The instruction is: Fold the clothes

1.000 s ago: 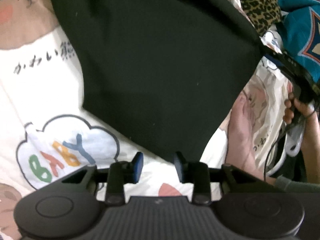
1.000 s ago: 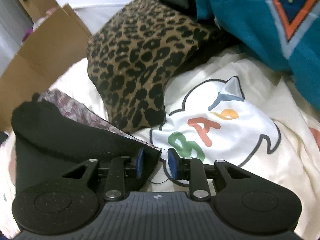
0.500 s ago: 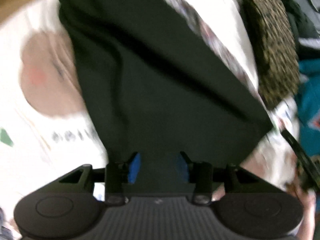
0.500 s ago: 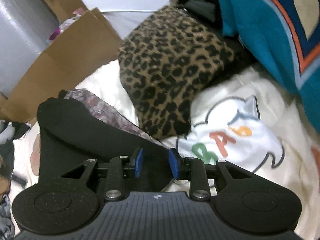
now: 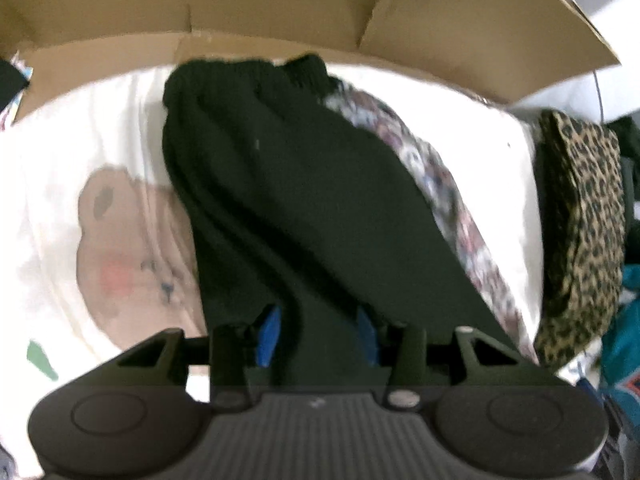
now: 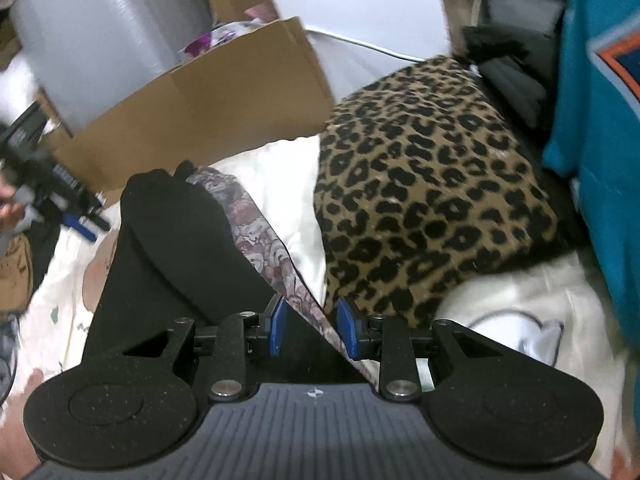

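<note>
A black garment (image 5: 304,200) with a floral patterned lining (image 5: 432,176) lies folded on a cream printed bedsheet (image 5: 100,152). My left gripper (image 5: 316,332) is open, its blue pads on either side of the garment's near edge. In the right wrist view the same black garment (image 6: 172,248) and its floral edge (image 6: 264,244) run between my right gripper's (image 6: 311,330) open blue pads. The other handheld gripper (image 6: 48,184) shows at the far left of that view.
A cardboard box (image 5: 280,8) stands behind the bed. A leopard-print cushion (image 6: 424,208) lies right of the garment, also in the left wrist view (image 5: 588,240). A teal garment (image 6: 600,100) hangs at the far right. A bubble-wrap roll (image 6: 104,32) stands at the back left.
Both grippers have moved forward over the black garment, and both views now look toward the cardboard box. The garment's edge now lies between each gripper's pads. The "BABY" cloud print has left the left view.
</note>
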### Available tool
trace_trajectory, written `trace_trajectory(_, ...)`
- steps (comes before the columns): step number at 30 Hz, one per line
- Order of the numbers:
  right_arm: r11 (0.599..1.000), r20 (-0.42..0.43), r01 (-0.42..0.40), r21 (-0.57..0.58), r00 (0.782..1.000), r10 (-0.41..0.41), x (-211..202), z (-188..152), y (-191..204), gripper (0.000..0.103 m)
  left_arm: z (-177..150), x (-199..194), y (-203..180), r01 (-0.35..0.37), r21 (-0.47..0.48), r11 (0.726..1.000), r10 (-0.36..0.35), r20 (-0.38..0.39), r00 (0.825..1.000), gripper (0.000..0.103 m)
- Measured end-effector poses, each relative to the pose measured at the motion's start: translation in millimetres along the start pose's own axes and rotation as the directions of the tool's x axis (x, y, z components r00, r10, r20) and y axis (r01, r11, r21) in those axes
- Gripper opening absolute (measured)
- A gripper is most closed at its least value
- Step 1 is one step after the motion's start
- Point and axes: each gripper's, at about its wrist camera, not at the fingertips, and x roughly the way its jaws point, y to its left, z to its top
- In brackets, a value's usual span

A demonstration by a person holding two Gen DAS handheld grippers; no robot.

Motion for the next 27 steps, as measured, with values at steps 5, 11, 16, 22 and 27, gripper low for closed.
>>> trace_trajectory(5, 0.998, -0.01, -0.034, -0.062, 0.999, 0.033, 23, 8, 6, 0.035, 29, 14, 9, 0.009, -0.032, 0.999, -0.008, 0.031, 0.999, 0.046)
trace_trajectory(11, 0.997, -0.019, -0.055, -0.053, 0.998, 0.054, 46, 13, 17, 0.035, 51, 20, 8, -0.014, 0.001, 1.0, 0.014, 0.007, 1.0, 0.046)
trace_trajectory(16, 0.995, -0.021, -0.072, -0.066, 0.997, 0.071, 57, 14, 29, 0.035, 64, 14, 7, -0.005, -0.012, 1.0, 0.005, 0.03, 1.0, 0.046)
trace_trajectory(22, 0.992, -0.006, -0.103, -0.078, 0.995, 0.103, 64, 11, 39, 0.035, 83, 11, 0, -0.014, 0.003, 1.0, 0.014, 0.047, 0.999, 0.042)
trace_trajectory(27, 0.99, -0.013, -0.117, -0.078, 0.993, 0.116, 76, 8, 46, 0.035, 94, 9, -10, -0.012, -0.013, 1.0, 0.013, 0.072, 0.997, 0.042)
